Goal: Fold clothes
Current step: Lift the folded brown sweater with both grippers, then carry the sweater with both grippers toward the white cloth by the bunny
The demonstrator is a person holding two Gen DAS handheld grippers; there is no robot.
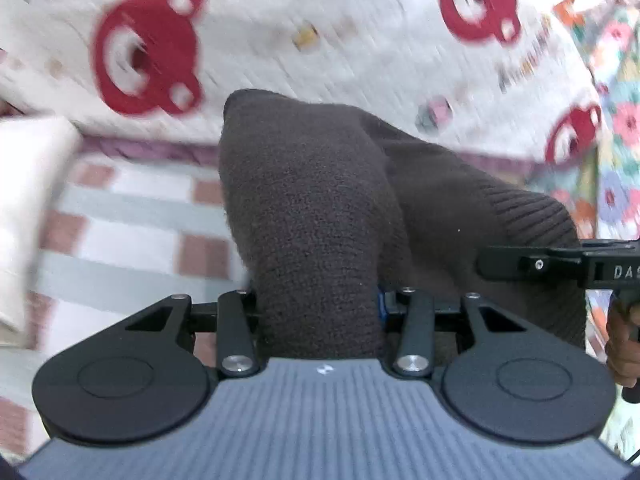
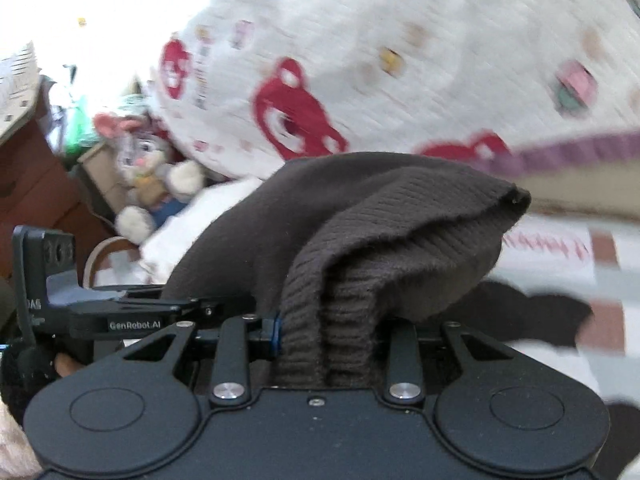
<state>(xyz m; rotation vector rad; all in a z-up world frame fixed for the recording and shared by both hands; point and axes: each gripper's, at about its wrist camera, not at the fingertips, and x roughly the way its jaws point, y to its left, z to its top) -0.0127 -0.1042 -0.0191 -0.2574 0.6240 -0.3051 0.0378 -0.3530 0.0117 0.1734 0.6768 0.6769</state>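
A dark brown knitted garment point(image 1: 320, 208) is lifted off the bed and bunched between both grippers. My left gripper point(image 1: 320, 308) is shut on a thick fold of it; the fabric hides the fingertips. My right gripper point(image 2: 328, 332) is shut on the garment's ribbed hem point(image 2: 340, 300), which drapes over the fingers and hides them. The right gripper also shows in the left wrist view point(image 1: 560, 264) at the right edge, clamped on the ribbed edge. The left gripper shows in the right wrist view point(image 2: 120, 312) at the left.
A white quilt with red bear prints point(image 1: 280, 20) lies behind, also in the right wrist view point(image 2: 400, 60). A checked bedsheet point(image 1: 140, 220) lies below. A stuffed rabbit point(image 2: 148, 176) and brown cardboard boxes point(image 2: 32, 184) sit at the left. A floral cloth point(image 1: 620, 140) is at the right.
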